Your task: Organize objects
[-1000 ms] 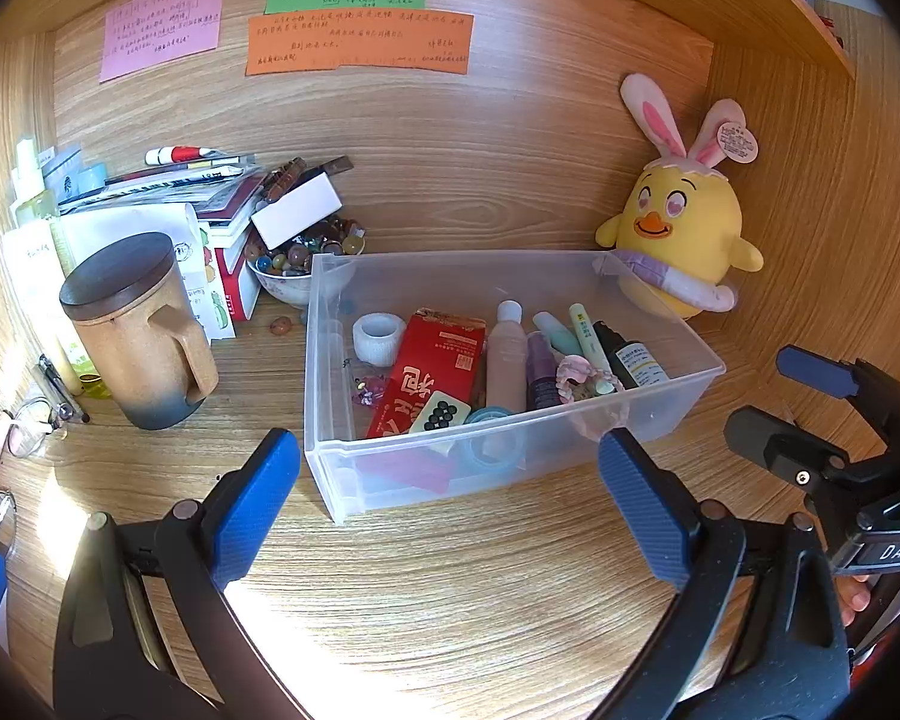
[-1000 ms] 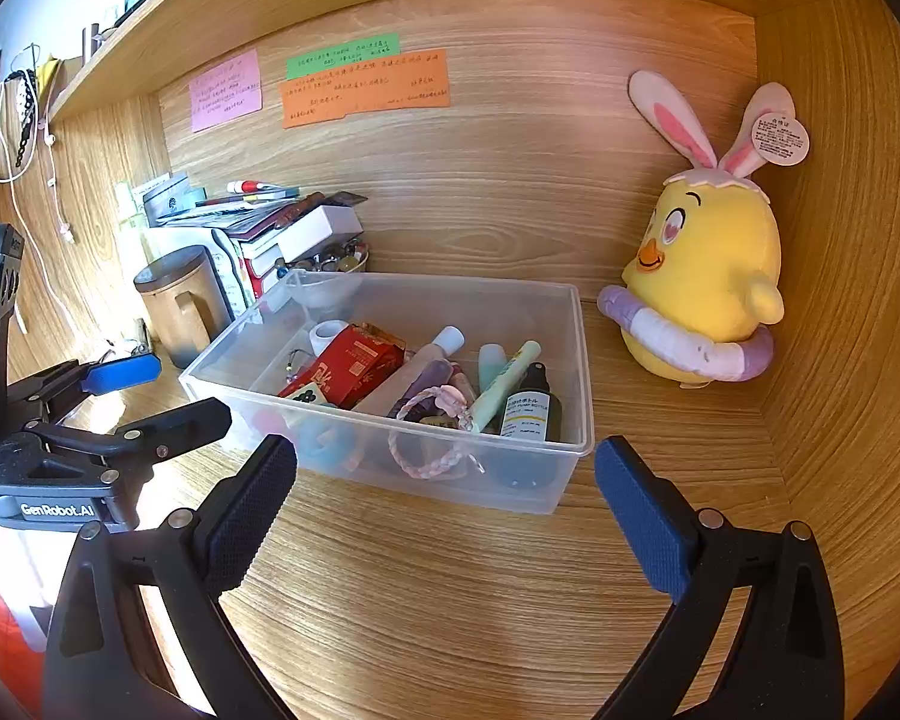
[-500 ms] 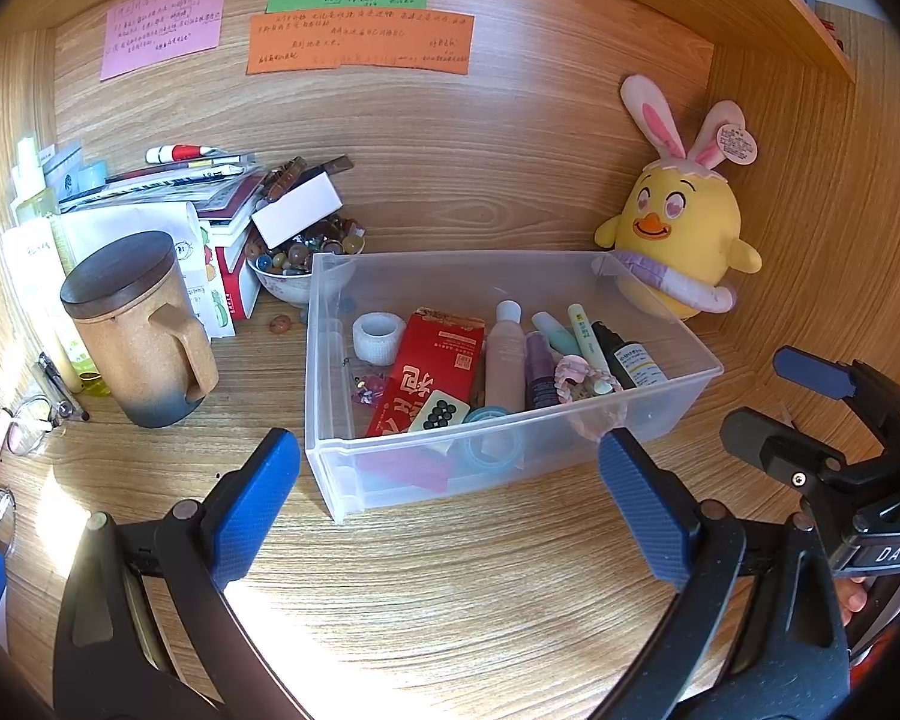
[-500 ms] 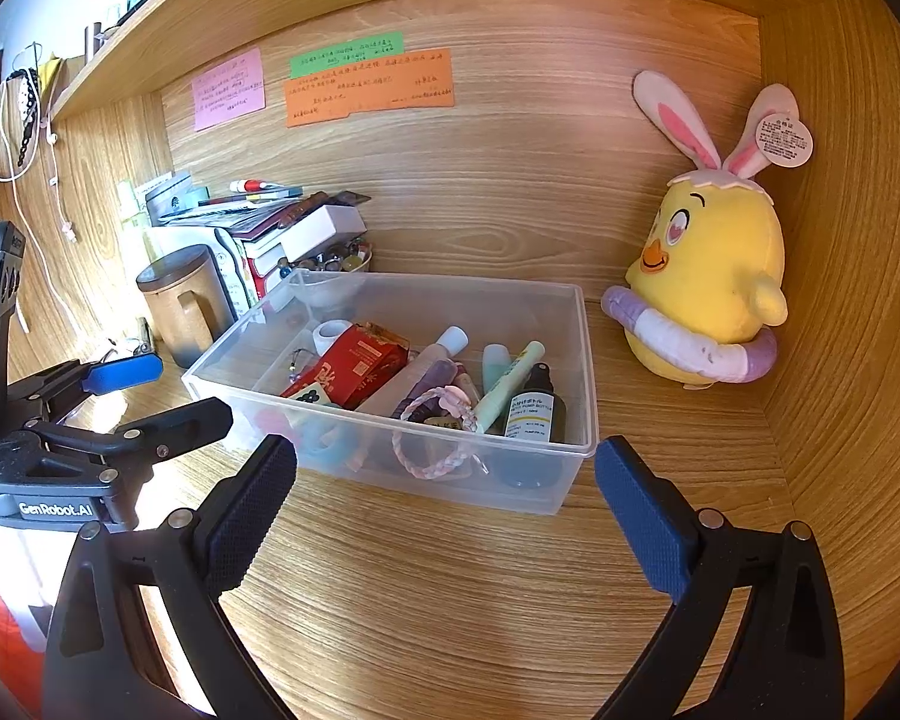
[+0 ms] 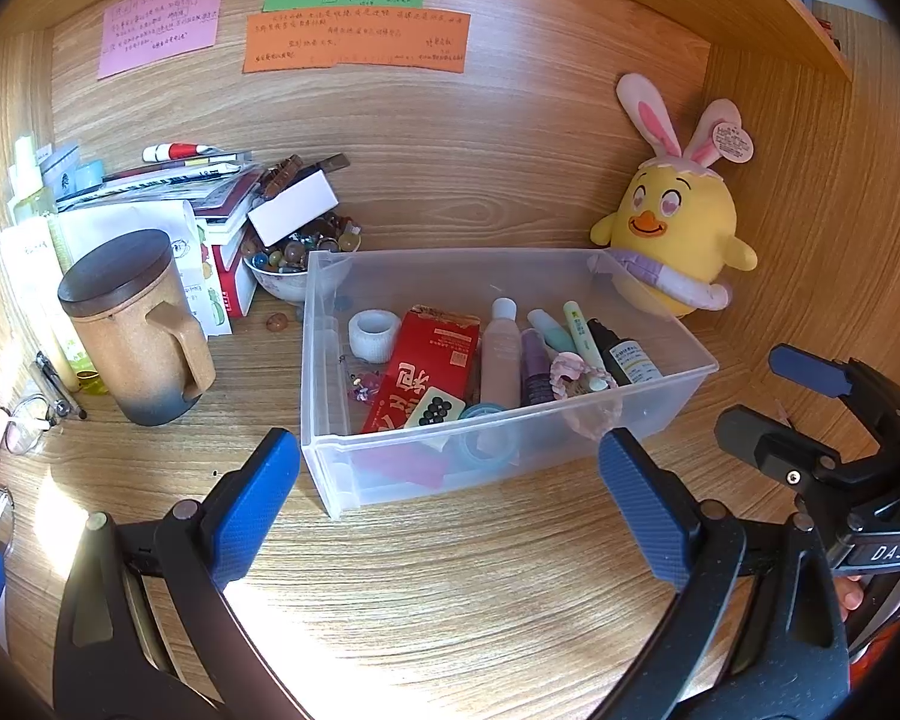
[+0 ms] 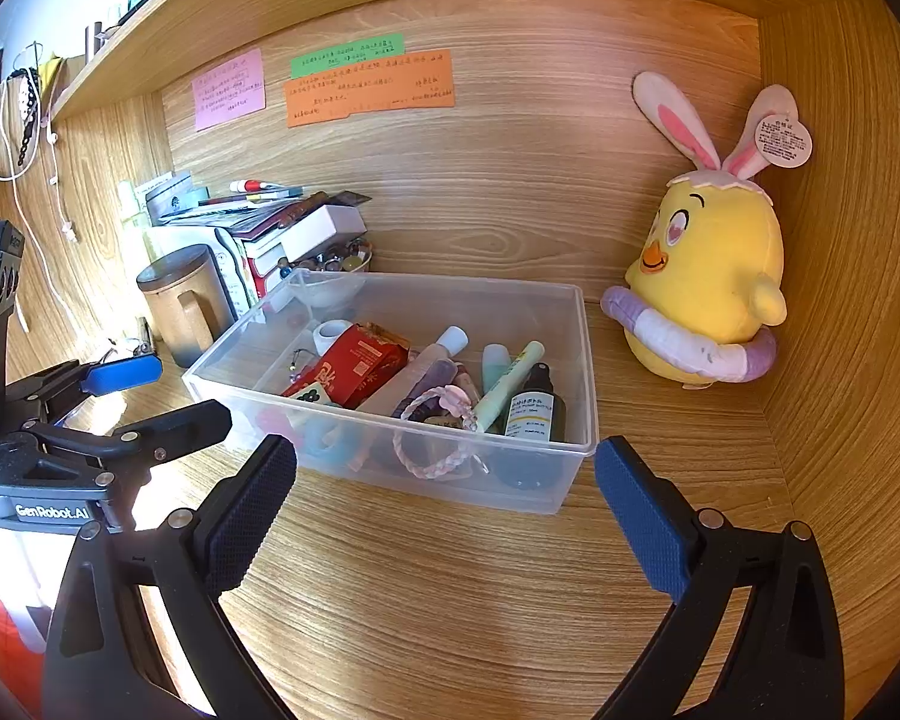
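A clear plastic bin [image 5: 660, 396] [image 6: 570, 480] sits mid-desk. It holds a red packet [image 5: 429, 360] [image 6: 363, 363], a white ring [image 5: 373, 333], a pink bottle [image 5: 501, 354], a dark dropper bottle [image 5: 624, 354] [image 6: 537, 405], a green tube [image 6: 507, 384] and a pink braided hair tie [image 6: 432, 432]. My left gripper [image 5: 447, 501] hovers open in front of the bin's near wall, holding nothing. My right gripper [image 6: 444, 507] also stands open and empty, just short of the bin's near right corner. Each gripper shows at the edge of the other's view.
A yellow chick plush [image 5: 675, 252] [image 6: 705, 294] with rabbit ears stands at the back right corner. A lidded brown mug [image 5: 132, 330] [image 6: 180, 300], a bowl of beads [image 5: 288, 267], stacked books and boxes [image 5: 210, 204] crowd the left. Sticky notes [image 5: 354, 39] hang on the back wall.
Almost nothing differs. The right wrist view has drifted slightly, so the bin and plush sit a touch lower and to the right in it. Both grippers stay open.
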Available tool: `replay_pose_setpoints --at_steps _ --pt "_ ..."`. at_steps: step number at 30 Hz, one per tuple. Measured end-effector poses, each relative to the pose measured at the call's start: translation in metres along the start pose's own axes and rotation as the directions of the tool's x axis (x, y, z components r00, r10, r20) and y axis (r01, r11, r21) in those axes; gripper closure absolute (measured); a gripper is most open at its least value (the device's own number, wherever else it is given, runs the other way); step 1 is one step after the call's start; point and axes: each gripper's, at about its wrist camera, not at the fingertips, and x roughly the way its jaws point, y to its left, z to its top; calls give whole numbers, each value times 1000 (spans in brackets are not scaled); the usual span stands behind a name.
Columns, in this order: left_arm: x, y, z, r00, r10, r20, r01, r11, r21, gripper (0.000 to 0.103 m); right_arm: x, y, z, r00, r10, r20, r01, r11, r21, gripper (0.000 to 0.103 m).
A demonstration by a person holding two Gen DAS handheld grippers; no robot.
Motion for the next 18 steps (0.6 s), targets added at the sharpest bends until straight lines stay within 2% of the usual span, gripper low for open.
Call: replay_pose_setpoints --at_steps 18 --pt "-1 -4 -2 1000 -14 -3 14 1000 9 2 -1 -1 2 1000 -2 2 2 1000 -2 4"
